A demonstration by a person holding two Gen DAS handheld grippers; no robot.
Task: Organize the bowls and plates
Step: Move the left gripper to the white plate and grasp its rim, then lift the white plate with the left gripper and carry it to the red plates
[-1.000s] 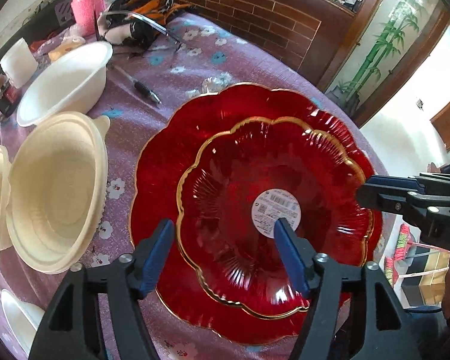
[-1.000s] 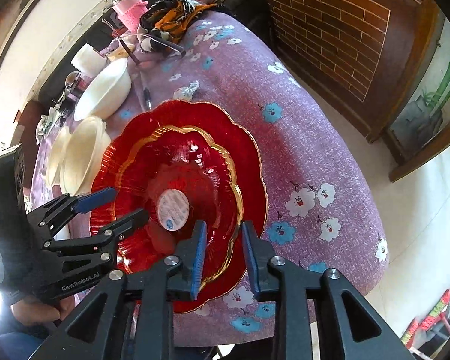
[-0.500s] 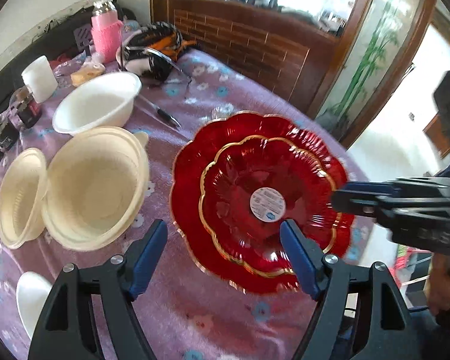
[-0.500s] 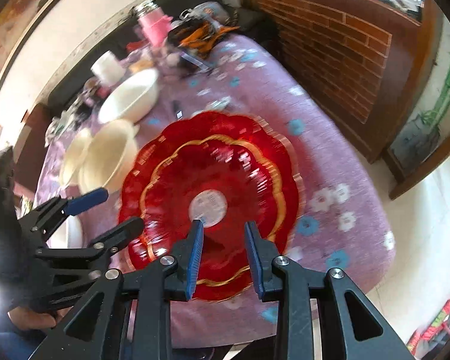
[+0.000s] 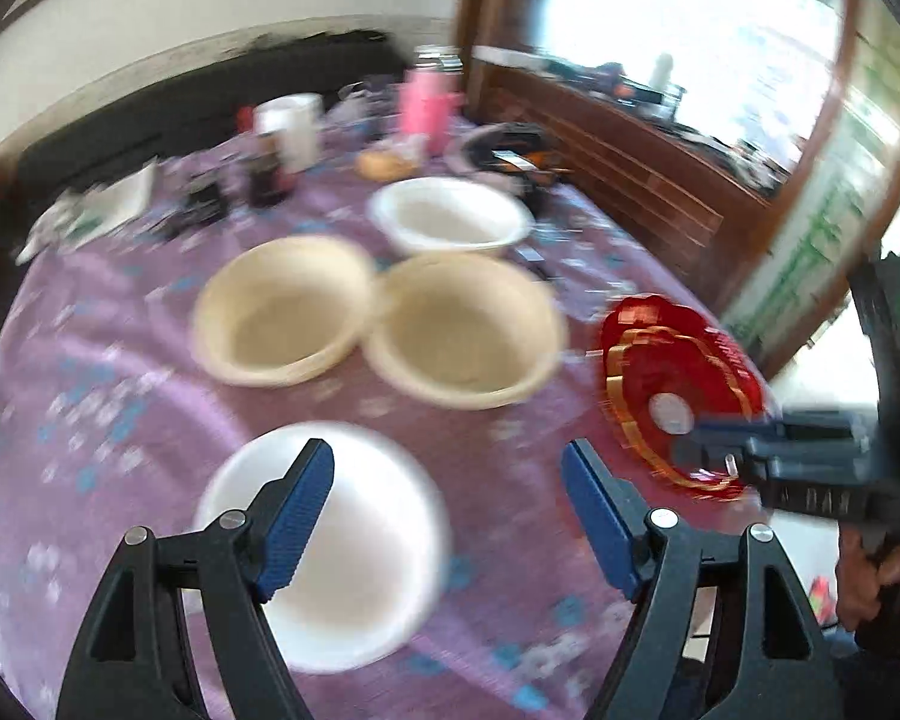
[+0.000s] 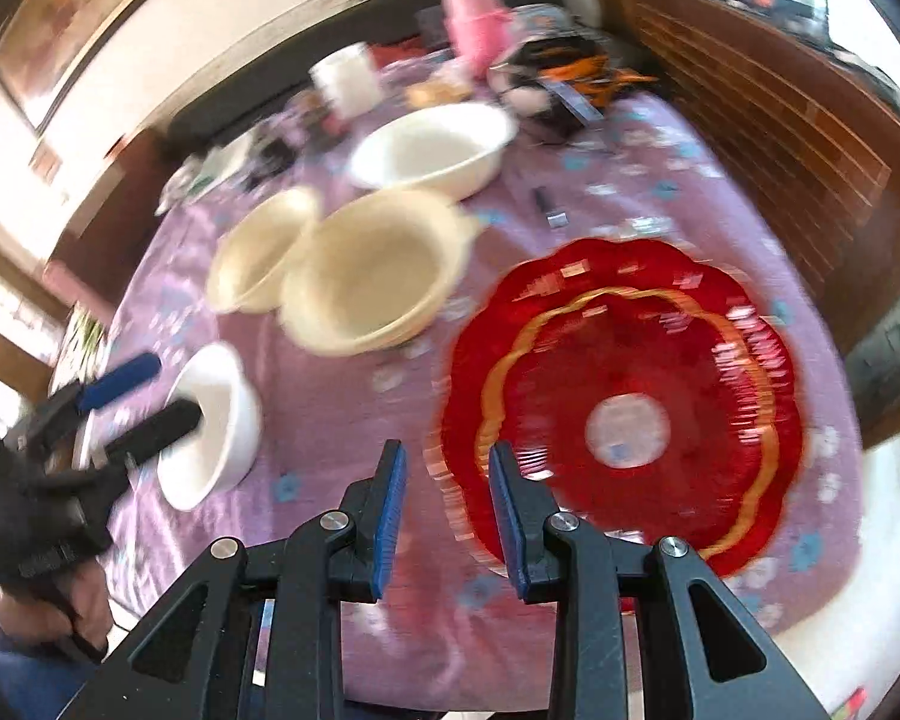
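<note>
— Blue pads up close: the left gripper (image 5: pixel 447 516) stands with its jaws wide apart, nothing between them; they have just been opening a little further. It hangs over the small white bowl (image 5: pixel 354 546) near the table's near edge.

— And the other tool?

— The right gripper (image 6: pixel 444 498) has its jaws set narrowly apart, a clear gap between the pads, holding nothing. It hovers at the near rim of the red plates (image 6: pixel 624 396).

— How do the plates lie?

— The smaller gold-rimmed red plate (image 6: pixel 630 414) is nested in the larger red plate (image 6: pixel 606 264), both flat on the purple flowered tablecloth (image 6: pixel 342 420), towards the table's right edge. A round white sticker (image 6: pixel 627 430) sits in the middle of the upper one.

— Further in?

— Two cream bowls touch side by side around the table's middle: the bigger cream bowl (image 6: pixel 372 276) and, left of it, the smaller cream bowl (image 6: pixel 258 252). Beyond them stands a larger white bowl (image 6: pixel 432 147), apart from both.

— And at the far edge?

— A pink flask (image 6: pixel 477 18), a white cup (image 6: pixel 348 81) and blurred clutter I cannot make out.
</note>
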